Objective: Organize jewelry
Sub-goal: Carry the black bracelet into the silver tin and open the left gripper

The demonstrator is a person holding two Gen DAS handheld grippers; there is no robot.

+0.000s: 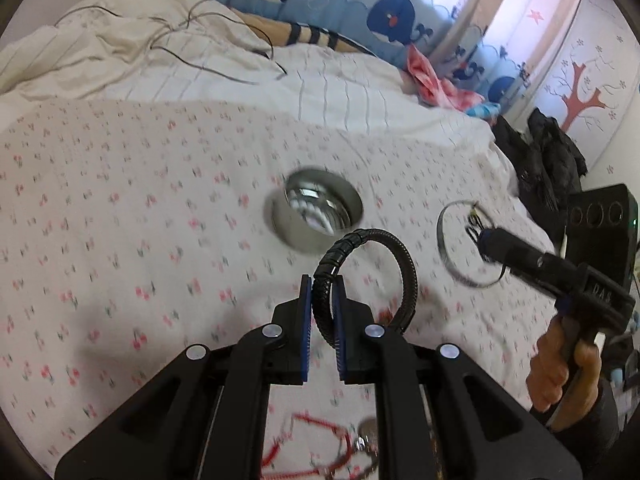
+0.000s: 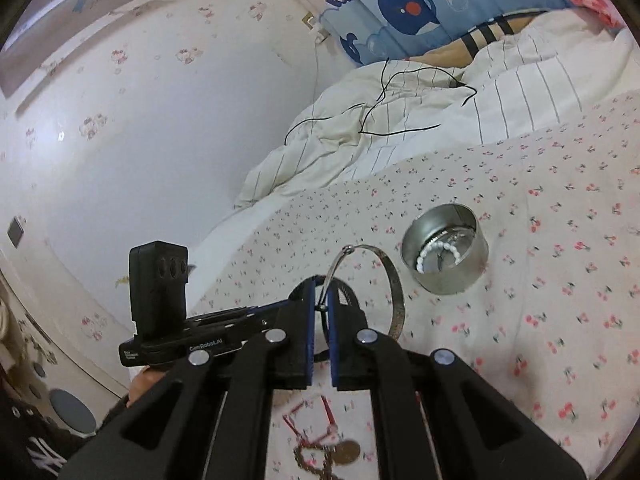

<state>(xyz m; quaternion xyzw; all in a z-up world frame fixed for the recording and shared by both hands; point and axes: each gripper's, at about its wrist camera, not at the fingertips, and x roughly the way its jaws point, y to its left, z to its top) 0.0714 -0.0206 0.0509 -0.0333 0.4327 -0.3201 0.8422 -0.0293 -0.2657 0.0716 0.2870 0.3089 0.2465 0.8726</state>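
My left gripper (image 1: pixel 323 286) is shut on a black braided bracelet (image 1: pixel 404 256) and holds it above the cherry-print bed sheet. My right gripper (image 2: pixel 319 288) is shut on a thin silver bangle (image 2: pixel 394 276); the bangle also shows in the left wrist view (image 1: pixel 442 240), held by the right gripper (image 1: pixel 480 236). A round metal tin (image 2: pixel 446 254) sits on the sheet beyond both grippers, with a white bead bracelet (image 2: pixel 436 250) inside. The tin is blurred in the left wrist view (image 1: pixel 318 216). A red cord necklace with a coin pendant (image 2: pixel 320 432) lies on the sheet below the grippers.
A crumpled white duvet (image 1: pixel 160 48) with thin black cables lies at the far side of the bed. Pink cloth (image 1: pixel 436 84) and a black garment (image 1: pixel 548 160) sit at the bed's right edge. A wall (image 2: pixel 140 140) runs along the left side.
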